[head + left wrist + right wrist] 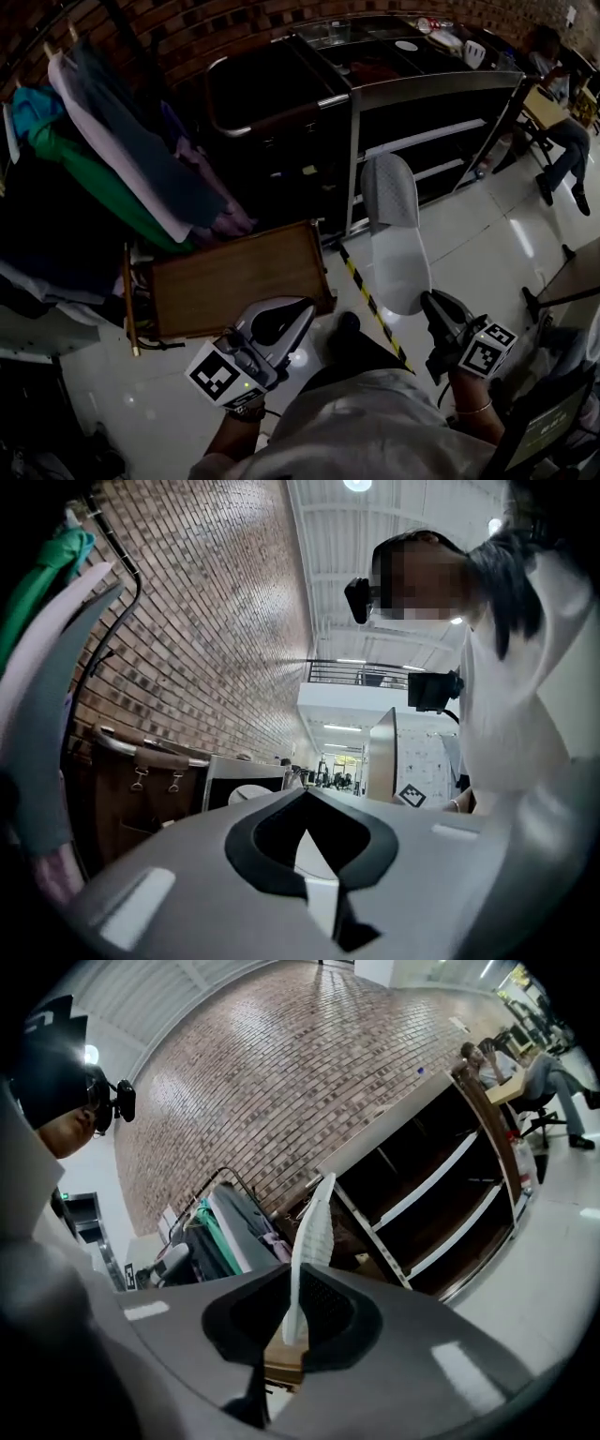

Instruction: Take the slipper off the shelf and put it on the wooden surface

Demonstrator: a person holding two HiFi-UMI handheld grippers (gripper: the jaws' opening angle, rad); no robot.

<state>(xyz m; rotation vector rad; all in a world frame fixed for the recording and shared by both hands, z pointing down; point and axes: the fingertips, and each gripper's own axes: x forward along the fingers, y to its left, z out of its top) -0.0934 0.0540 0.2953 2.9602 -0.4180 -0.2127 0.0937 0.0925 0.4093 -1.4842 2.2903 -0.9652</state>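
- Clothes (112, 159) in green, pale pink and grey are hanging at the upper left of the head view, against a brick wall.
- A wooden table (234, 281) is sitting at lower centre-left, just below the clothes. Its top is bare, and the slipper is not lying on it.
- The left gripper (307, 304) is hovering at the bottom of the frame, near the table's lower right corner. In the left gripper view its jaws (305, 791) are pressing together at the tips, with nothing pinched between them.
- A strip of yellow-and-black tape (370, 302) is running diagonally down the pale floor (478, 234), between the two grippers.
- The white slipper (394, 234) is hanging in the air at centre-right, clear of the shelf and to the right of the table. It is pointing up toward the top of the frame.
- The right gripper (428, 300) is pinching the slipper's lower end, at the lower right of the head view. In the right gripper view the slipper (314, 1222) is standing edge-on, rising out from between the jaws (296, 1307), which are closing on both of its faces.
- The dark shelf (422, 141) with pale rails is standing behind the slipper, across the upper right.
- A seated person (558, 94) is showing at the far upper right corner.
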